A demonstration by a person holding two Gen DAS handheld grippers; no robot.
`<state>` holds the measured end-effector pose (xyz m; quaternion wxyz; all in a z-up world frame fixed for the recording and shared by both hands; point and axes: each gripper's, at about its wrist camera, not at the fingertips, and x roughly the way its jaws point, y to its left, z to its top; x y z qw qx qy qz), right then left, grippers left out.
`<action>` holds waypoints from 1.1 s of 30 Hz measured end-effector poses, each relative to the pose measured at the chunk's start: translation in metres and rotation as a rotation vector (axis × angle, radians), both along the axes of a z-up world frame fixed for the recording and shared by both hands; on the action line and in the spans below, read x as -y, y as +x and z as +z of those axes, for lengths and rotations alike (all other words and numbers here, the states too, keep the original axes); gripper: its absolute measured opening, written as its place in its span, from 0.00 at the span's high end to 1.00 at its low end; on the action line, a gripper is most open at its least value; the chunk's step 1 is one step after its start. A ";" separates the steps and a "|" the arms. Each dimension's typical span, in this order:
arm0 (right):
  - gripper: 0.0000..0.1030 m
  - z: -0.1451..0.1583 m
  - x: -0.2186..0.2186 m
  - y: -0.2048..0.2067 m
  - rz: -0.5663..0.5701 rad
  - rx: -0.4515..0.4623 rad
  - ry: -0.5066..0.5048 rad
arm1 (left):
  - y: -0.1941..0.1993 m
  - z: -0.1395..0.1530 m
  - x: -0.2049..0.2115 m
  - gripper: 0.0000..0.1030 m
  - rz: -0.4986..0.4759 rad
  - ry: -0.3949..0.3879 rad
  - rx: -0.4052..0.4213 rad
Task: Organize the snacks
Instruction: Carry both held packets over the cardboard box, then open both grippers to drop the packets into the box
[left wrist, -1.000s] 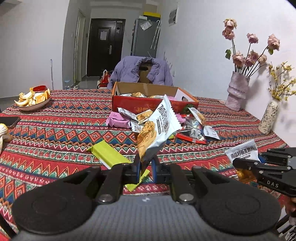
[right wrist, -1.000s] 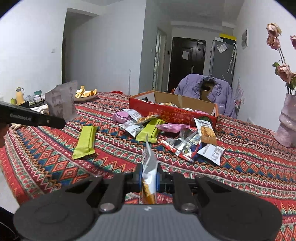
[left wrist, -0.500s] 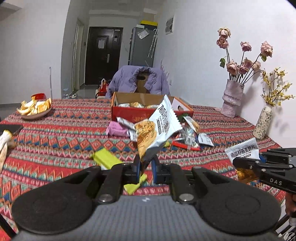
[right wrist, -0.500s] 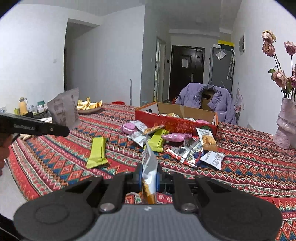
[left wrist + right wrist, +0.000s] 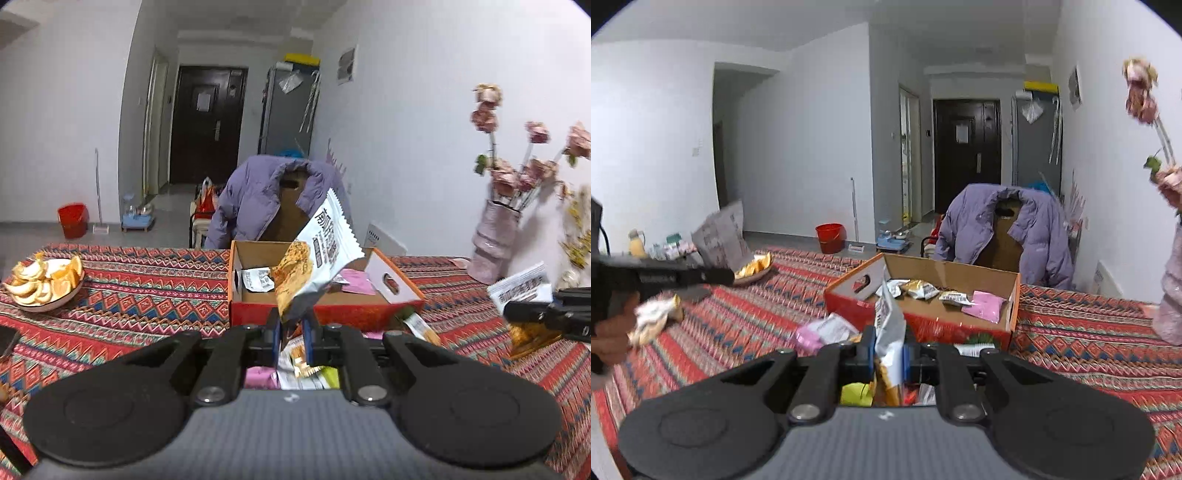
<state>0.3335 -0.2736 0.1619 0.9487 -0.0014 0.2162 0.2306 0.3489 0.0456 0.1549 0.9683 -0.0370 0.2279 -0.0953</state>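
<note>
Left gripper (image 5: 293,334) pinches the bottom edge of a white snack packet (image 5: 317,254), held upright just near of the open red cardboard box (image 5: 332,314). Right gripper (image 5: 888,356) is clamped on a second white packet (image 5: 889,328), also near the box, which stands on the patterned tablecloth (image 5: 147,295) with loose snacks inside.

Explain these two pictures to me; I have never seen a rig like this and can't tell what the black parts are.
No robot here: a person carries a two-finger gripper in each hand, with a fisheye camera on each looking along its fingers. The black discs and bars at the bottom are the gripper itself.

The left view shows the left gripper shut on a white snack packet. The right view shows the right gripper shut on another packet.

Each view also catches the other gripper at its edge. On the patterned tablecloth sit an open red box with a few snacks inside, loose packets in front of it, a plate of orange peel and a vase.
</note>
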 end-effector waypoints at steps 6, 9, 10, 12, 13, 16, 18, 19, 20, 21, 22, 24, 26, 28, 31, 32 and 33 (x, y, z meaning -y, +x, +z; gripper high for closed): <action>0.88 0.006 0.010 0.083 -0.036 -0.051 0.044 | 0.085 -0.005 0.003 0.88 0.016 0.005 -0.082; 0.87 -0.001 0.009 0.129 -0.051 -0.094 0.057 | 0.127 -0.010 0.007 0.88 0.017 0.004 -0.128; 0.87 -0.005 0.009 0.147 -0.052 -0.117 0.067 | 0.142 -0.013 0.009 0.88 0.020 0.005 -0.143; 0.87 -0.016 0.008 0.182 -0.066 -0.168 0.080 | 0.170 -0.022 0.011 0.88 0.052 -0.003 -0.190; 0.87 -0.022 0.006 0.197 -0.077 -0.186 0.075 | 0.185 -0.028 0.012 0.88 0.062 -0.008 -0.223; 0.87 -0.047 0.001 0.243 -0.118 -0.254 0.051 | 0.221 -0.046 0.017 0.88 0.094 0.000 -0.296; 0.87 -0.065 -0.001 0.269 -0.152 -0.308 0.063 | 0.242 -0.055 0.020 0.88 0.108 0.001 -0.328; 0.87 -0.073 -0.002 0.279 -0.165 -0.333 0.069 | 0.250 -0.059 0.021 0.88 0.114 0.000 -0.345; 0.87 -0.082 -0.002 0.289 -0.182 -0.358 0.077 | 0.258 -0.063 0.023 0.88 0.114 0.003 -0.357; 0.87 -0.089 -0.004 0.297 -0.195 -0.372 0.073 | 0.264 -0.067 0.025 0.88 0.116 0.015 -0.368; 0.87 -0.098 -0.007 0.302 -0.205 -0.388 0.066 | 0.269 -0.072 0.027 0.88 0.118 0.034 -0.378; 0.87 -0.113 -0.011 0.309 -0.205 -0.420 0.079 | 0.275 -0.081 0.032 0.88 0.122 0.075 -0.402; 0.87 -0.124 -0.014 0.310 -0.191 -0.449 0.099 | 0.278 -0.089 0.039 0.88 0.127 0.118 -0.422; 0.85 -0.131 -0.020 0.312 -0.181 -0.459 0.087 | 0.280 -0.097 0.040 0.88 0.144 0.153 -0.432; 0.84 -0.135 -0.024 0.314 -0.197 -0.448 0.024 | 0.283 -0.104 0.041 0.87 0.141 0.171 -0.459; 0.84 -0.135 -0.025 0.314 -0.202 -0.439 0.001 | 0.282 -0.106 0.043 0.85 0.137 0.176 -0.461; 0.82 -0.135 -0.026 0.314 -0.206 -0.436 -0.019 | 0.281 -0.106 0.043 0.81 0.135 0.183 -0.462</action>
